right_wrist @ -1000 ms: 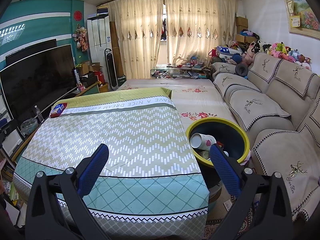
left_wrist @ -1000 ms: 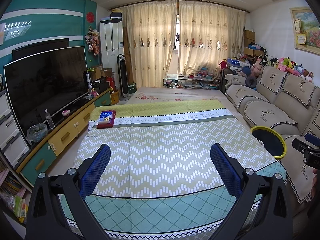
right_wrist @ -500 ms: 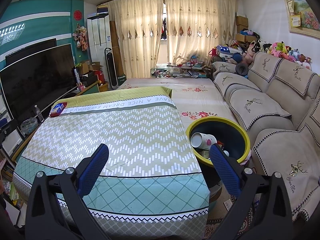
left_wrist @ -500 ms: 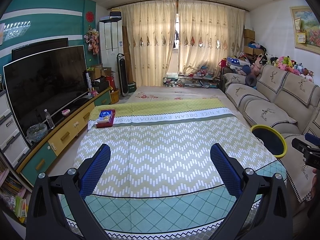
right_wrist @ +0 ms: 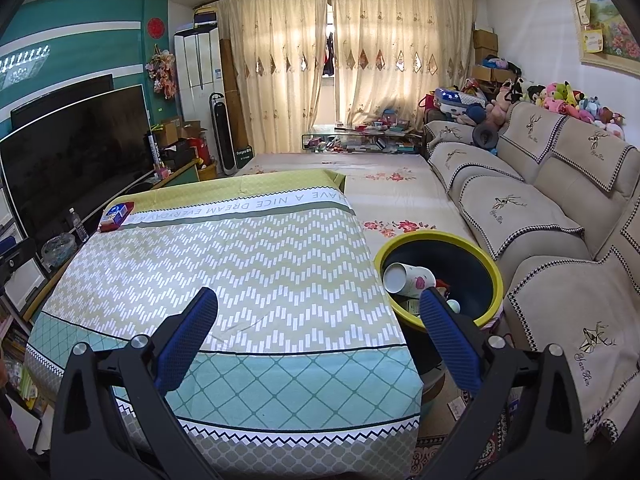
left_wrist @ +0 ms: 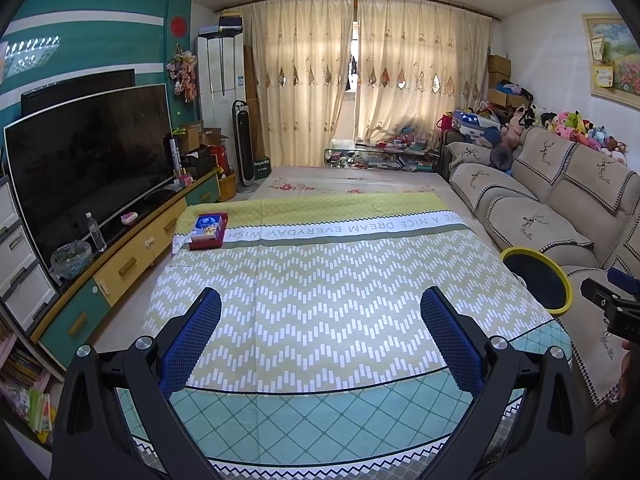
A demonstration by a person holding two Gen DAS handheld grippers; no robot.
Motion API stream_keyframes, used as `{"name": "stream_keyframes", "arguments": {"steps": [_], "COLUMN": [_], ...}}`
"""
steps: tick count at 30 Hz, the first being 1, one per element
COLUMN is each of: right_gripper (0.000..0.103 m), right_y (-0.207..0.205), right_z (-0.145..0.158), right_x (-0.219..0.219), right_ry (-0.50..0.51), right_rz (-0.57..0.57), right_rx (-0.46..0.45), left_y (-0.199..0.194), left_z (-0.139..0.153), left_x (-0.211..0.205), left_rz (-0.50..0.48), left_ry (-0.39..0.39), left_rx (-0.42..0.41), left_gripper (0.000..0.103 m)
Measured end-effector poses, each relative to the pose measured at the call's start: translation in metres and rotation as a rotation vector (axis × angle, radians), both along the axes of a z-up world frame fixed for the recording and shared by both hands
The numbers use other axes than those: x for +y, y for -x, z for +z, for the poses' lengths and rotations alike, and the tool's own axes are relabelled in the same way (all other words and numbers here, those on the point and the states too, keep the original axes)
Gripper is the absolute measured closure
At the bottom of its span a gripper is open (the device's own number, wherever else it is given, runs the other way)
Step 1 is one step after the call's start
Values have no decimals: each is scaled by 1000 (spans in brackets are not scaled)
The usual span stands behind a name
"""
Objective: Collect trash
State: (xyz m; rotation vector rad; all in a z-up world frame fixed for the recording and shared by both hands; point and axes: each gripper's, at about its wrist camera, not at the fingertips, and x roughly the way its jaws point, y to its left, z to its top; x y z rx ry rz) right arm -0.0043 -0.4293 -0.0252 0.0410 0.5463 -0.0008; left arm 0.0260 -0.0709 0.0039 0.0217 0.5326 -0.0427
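Both grippers are just hanging over the near end of the table, nothing in either one. The left gripper [left_wrist: 320, 330] has its blue padded fingers [left_wrist: 192, 344] spread wide, with only the zigzag tablecloth [left_wrist: 320, 280] showing between them. Same deal for the right gripper [right_wrist: 318, 330]: jaws wide apart, empty, pointed down the length of the table. The trash bin [right_wrist: 486, 258] – black with a yellow rim – sits on the floor off the table's right edge, squeezed between the table and the beige sofa [right_wrist: 540, 208]. In the right wrist view the gripper's right finger overlaps the front of the bin, but that's just the angle; it's above it, not touching as far as I can tell. Inside the bin there's a white paper cup [right_wrist: 408, 278] lying on its side with its open mouth facing the table, plus some other bits underneath it that are too small and shadowed to make out. From the left wrist view you only catch the bin's rim [left_wrist: 536, 254] past the table's right edge, and part of the right gripper [left_wrist: 612, 304] pokes in at the far right. The only thing on the tablecloth itself is a red and blue box [left_wrist: 208, 230] way up at the far left corner, well apart from both grippers. A big TV [left_wrist: 88, 168] runs along the left wall.
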Motion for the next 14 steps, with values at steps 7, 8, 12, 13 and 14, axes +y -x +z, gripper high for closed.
{"name": "stream_keyframes", "arguments": {"steps": [7, 8, 12, 13, 14], "right_gripper": [7, 7, 7, 7, 7], "right_y": [-13, -21, -70, -84, -103], "right_z": [-2, -2, -3, -5, -10], "right_x": [9, 11, 28, 34, 41], "right_ry": [3, 3, 22, 27, 32], "right_rz": [21, 34, 68, 78, 83], "right_rx": [8, 12, 33, 39, 60], "left_y": [-16, -26, -84, -100, -124], "left_z": [-2, -3, -15, -21, -31], "left_x": [5, 9, 32, 37, 42], "left_rz": [-74, -72, 4, 22, 33], "left_ry": [25, 34, 15, 4, -10], "left_rx": [22, 37, 62, 69, 93], "left_gripper": [5, 5, 5, 5, 5]}}
